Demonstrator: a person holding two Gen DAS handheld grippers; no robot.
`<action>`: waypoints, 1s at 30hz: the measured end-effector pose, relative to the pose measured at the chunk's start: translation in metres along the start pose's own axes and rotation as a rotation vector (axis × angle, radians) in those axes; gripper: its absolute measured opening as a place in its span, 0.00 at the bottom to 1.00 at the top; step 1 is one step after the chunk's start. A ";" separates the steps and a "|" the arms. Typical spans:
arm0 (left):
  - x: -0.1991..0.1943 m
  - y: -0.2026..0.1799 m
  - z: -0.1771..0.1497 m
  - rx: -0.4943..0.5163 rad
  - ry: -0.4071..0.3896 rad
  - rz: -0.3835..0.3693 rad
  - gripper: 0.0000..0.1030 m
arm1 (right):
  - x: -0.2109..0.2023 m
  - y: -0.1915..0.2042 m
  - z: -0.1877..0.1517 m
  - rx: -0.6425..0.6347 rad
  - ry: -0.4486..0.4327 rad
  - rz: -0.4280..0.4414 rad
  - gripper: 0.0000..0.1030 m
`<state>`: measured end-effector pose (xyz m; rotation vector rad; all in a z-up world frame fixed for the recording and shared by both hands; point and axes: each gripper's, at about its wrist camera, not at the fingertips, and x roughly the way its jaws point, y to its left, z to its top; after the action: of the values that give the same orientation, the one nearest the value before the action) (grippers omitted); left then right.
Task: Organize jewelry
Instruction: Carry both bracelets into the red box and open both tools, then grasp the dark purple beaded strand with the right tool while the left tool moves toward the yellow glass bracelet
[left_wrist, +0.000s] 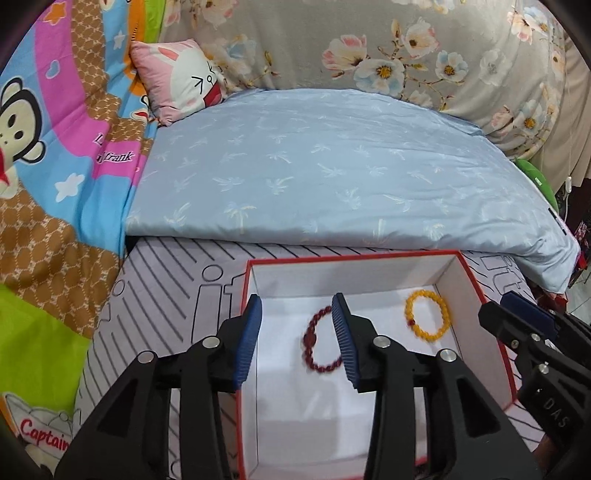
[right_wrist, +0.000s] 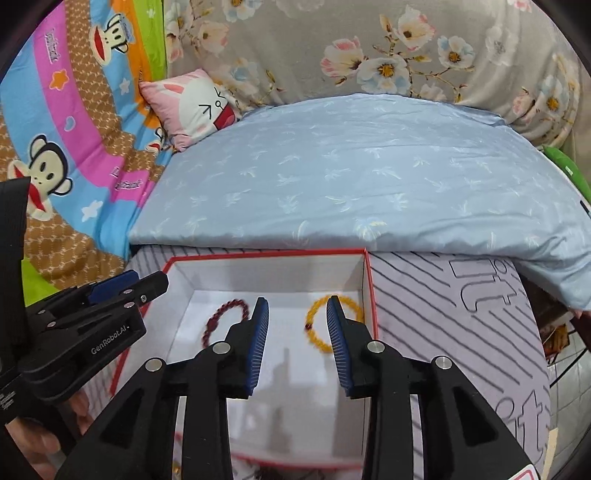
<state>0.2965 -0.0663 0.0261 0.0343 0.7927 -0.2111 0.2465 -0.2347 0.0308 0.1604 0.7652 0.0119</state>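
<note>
On the bed, a red-rimmed white box (left_wrist: 476, 291) sits at the near edge, and 2 bracelets lie flat on its floor. The dark red bracelet (left_wrist: 319, 345) is on the left, the yellow bracelet (left_wrist: 428, 317) to its right, close to the right wall, well apart from each other. The left hand-held gripper (left_wrist: 297, 339) hangs over the red one with jaws apart and empty; the right hand-held gripper (right_wrist: 297, 343) hangs over the yellow one, likewise parted and holding nothing. Both pieces appear stowed, so the sorting looks largely finished; no other loose jewelry shows on the bed.
</note>
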 end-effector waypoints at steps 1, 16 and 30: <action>-0.007 0.001 -0.006 -0.005 -0.004 -0.001 0.41 | -0.009 0.001 -0.006 -0.006 -0.002 0.001 0.32; -0.078 0.003 -0.096 -0.015 0.021 0.008 0.41 | -0.081 0.012 -0.102 -0.048 0.028 -0.060 0.28; -0.092 0.034 -0.170 -0.093 0.118 0.063 0.55 | -0.089 0.006 -0.166 -0.015 0.128 -0.065 0.28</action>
<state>0.1211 0.0018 -0.0303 -0.0160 0.9165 -0.1132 0.0675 -0.2117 -0.0245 0.1209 0.8974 -0.0336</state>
